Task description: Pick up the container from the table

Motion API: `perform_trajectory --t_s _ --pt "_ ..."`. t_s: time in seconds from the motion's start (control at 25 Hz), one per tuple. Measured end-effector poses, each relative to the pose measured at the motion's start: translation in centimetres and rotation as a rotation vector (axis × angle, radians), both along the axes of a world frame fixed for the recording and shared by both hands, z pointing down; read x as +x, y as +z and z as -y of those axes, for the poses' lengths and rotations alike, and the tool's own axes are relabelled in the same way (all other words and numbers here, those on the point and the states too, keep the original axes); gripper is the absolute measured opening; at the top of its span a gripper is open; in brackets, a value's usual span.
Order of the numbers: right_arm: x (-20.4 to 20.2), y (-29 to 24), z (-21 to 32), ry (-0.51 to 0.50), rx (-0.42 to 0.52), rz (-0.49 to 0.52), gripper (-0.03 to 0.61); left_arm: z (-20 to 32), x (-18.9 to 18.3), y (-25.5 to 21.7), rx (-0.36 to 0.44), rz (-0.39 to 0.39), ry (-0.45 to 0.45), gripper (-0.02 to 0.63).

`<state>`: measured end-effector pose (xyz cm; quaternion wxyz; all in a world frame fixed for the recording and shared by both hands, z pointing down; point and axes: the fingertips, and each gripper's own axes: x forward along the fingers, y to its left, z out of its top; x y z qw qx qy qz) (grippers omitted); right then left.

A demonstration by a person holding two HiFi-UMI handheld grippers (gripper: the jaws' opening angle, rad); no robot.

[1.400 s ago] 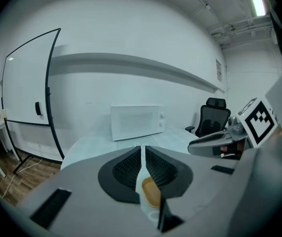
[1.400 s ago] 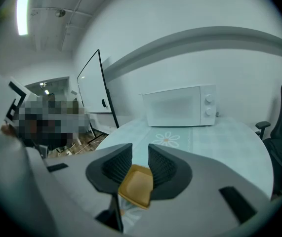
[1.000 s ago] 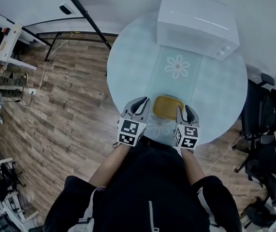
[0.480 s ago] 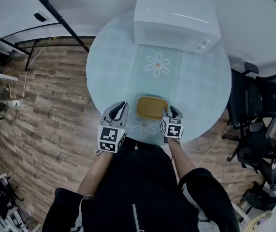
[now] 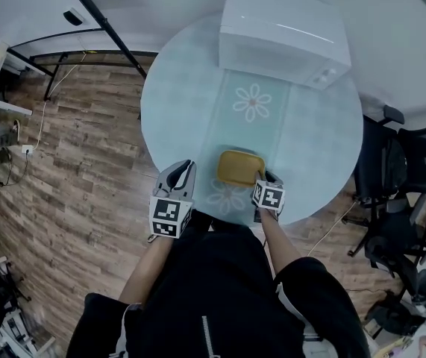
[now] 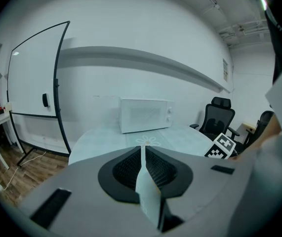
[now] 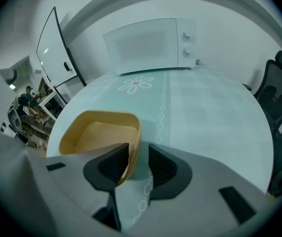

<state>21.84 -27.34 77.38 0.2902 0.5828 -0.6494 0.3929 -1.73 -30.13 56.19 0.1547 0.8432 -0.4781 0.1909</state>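
Note:
A yellow, open-topped container (image 5: 239,167) stands near the front edge of the round pale table (image 5: 183,95). My right gripper (image 5: 263,176) is low at its right side. In the right gripper view the container (image 7: 99,137) has its right wall between the jaws of the right gripper (image 7: 138,157). Those jaws have just been opening; the pads stand a little off the wall, so the gripper is open. My left gripper (image 5: 179,171) hovers left of the container, apart from it. In its own view the left gripper (image 6: 143,154) is shut on nothing.
A white microwave (image 5: 283,32) sits at the table's far side, behind a flower print (image 5: 252,101). Black office chairs (image 5: 410,170) stand to the right. A whiteboard stand (image 5: 101,21) is at the back left over the wooden floor.
My right gripper has dropped down to the container's right wall, which now sits between its jaws. The left gripper has stayed left of the container.

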Motion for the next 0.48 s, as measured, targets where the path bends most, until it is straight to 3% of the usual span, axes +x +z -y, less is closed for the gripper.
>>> perform_trajectory --t_s 0.28,0.48 --pt "-0.5 0.8 -0.1 -0.005 -0.035 -0.013 0.046 -0.3 -1.1 0.3 -0.008 0.001 -0.024 0.035" --pt "-0.7 0.6 -0.1 -0.004 -0.040 -0.019 0.032 -0.2 -1.3 0.5 -0.010 -0.002 -0.023 0.035"
